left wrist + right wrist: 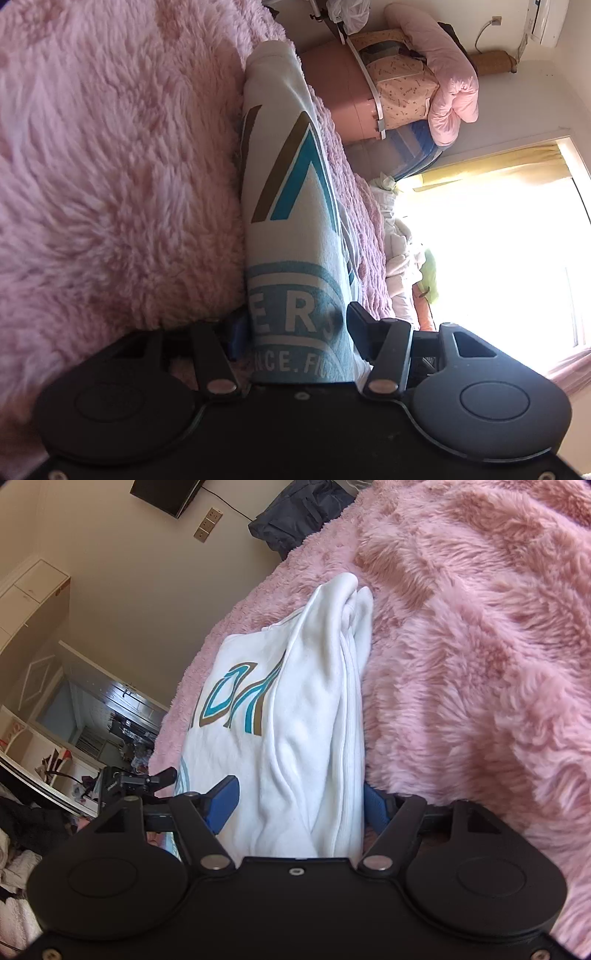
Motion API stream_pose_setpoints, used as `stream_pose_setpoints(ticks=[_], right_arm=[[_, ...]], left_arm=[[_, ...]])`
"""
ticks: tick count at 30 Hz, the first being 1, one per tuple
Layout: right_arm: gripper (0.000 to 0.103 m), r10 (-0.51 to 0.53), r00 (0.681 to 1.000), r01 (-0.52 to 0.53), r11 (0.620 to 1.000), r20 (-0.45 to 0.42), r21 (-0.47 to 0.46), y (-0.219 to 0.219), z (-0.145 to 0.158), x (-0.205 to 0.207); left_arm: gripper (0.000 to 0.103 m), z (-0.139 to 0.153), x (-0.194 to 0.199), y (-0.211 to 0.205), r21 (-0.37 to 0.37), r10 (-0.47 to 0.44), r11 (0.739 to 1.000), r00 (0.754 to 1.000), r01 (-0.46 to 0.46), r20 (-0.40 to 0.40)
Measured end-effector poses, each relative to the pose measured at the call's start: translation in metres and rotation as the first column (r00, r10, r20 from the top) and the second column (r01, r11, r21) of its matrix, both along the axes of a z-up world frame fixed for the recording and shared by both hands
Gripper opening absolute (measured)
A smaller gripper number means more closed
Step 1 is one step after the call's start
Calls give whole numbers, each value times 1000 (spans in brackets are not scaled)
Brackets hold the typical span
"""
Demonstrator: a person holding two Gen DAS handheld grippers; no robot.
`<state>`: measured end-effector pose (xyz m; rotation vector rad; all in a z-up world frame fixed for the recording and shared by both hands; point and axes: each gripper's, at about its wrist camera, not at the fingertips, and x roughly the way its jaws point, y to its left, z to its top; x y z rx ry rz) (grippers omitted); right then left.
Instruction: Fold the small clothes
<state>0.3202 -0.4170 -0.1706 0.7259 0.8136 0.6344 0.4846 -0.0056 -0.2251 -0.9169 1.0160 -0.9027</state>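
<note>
The white shirt point(291, 206) lies folded on the fluffy pink blanket point(110, 166), a soft cotton bundle with teal and brown stripes and a teal round print with white letters. In the left wrist view the left hand-held gripper point(295, 325) has its black fingers spread on either side of the shirt's printed end; the cloth fills most of the gap, and whether the pads press on it I cannot tell. Over in the right wrist view the shirt point(295, 716) shows smooth rolled folds and a ribbed hem edge, the layers stacked thick. The right hand-held gripper point(303, 805) stands wide apart, its blue pads point(221, 805) flanking the bundle, the left pad beside the cloth and the other half hidden behind the folds. The blanket point(480, 664) is long-piled, shaggy and tufted. A dark bag point(295, 513) sits at its far edge by a beige wall.
</note>
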Motion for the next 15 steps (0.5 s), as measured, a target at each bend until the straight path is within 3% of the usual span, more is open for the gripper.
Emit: stream_pose_setpoints(ticks=[5,7,9,11,15], right_arm=[[73,0,1000,1,996,-13,87,13,-3,16],[64,-5,1000,5,997,1,72,20,0,17],[42,0,1000,-1,1000,10,31,22,3,16],[36,-17,1000,16,999,5,42,18,3,14],[32,-54,999,54,998,6,31,20,11,10]], left_arm=[[55,10,12,-30,83,-70,994,996,66,46],[52,13,13,-38,102,-84,992,993,76,77],[45,18,10,-41,107,-94,991,987,80,129],[35,22,7,-41,138,-96,987,985,77,142],[28,31,9,-40,124,-81,990,989,65,125]])
